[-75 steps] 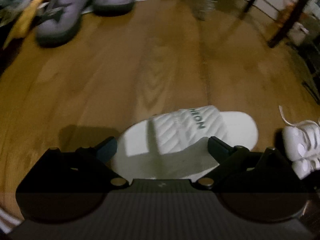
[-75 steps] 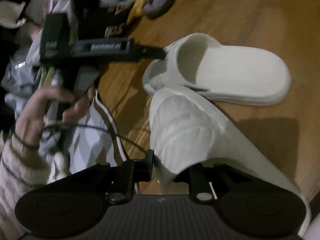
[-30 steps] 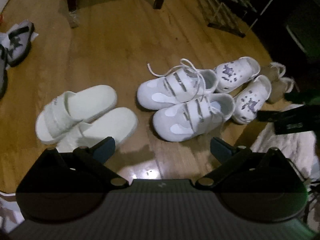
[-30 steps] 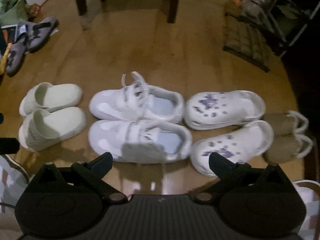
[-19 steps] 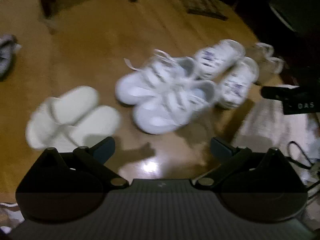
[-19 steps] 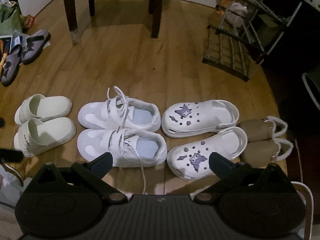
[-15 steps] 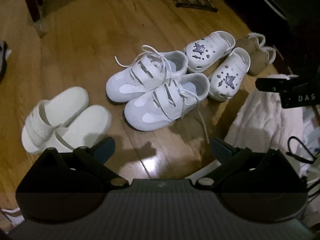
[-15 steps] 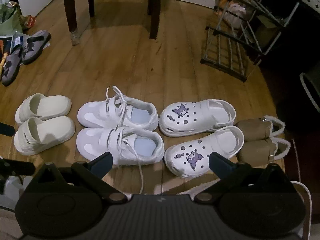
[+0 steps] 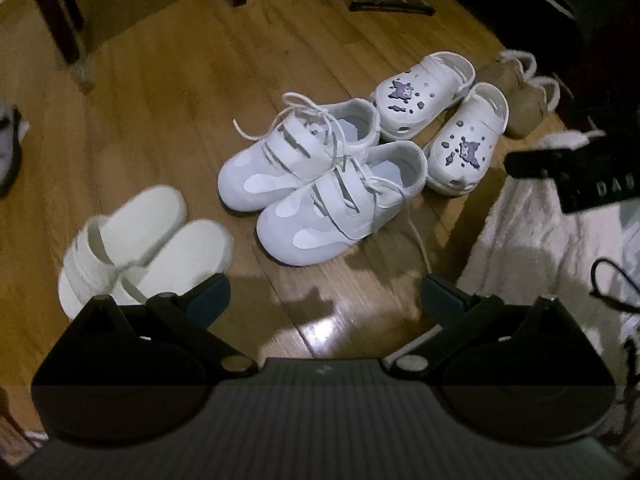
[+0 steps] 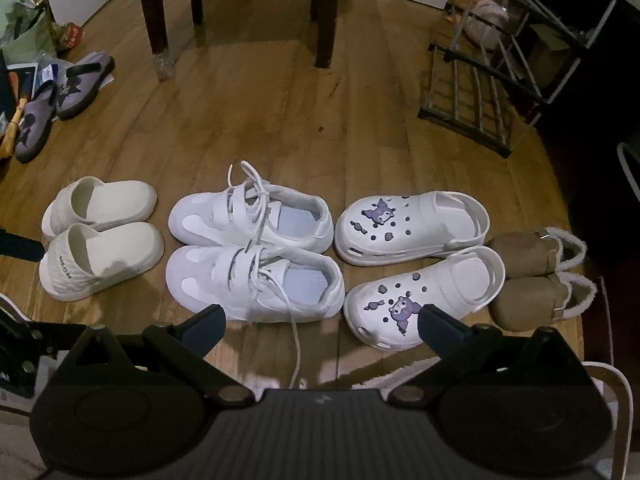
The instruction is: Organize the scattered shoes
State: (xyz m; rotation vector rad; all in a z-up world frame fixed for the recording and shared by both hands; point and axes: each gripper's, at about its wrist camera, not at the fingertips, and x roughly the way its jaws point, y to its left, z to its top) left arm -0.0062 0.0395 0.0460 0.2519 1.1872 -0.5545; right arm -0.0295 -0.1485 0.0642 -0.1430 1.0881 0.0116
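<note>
On wood floor (image 10: pixel 280 120), white sneakers (image 10: pixel 252 248) paired, toes left, lengthwise left-right

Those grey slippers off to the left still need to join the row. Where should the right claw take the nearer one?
Judging by its pose, take the nearer grey slipper by the rim of its open heel end, which sits nearest the camera. Come from above, one finger inside and one outside. The right claw is open and empty.

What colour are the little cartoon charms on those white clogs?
Purple. The charms on the white clogs show best in the right wrist view.
</note>
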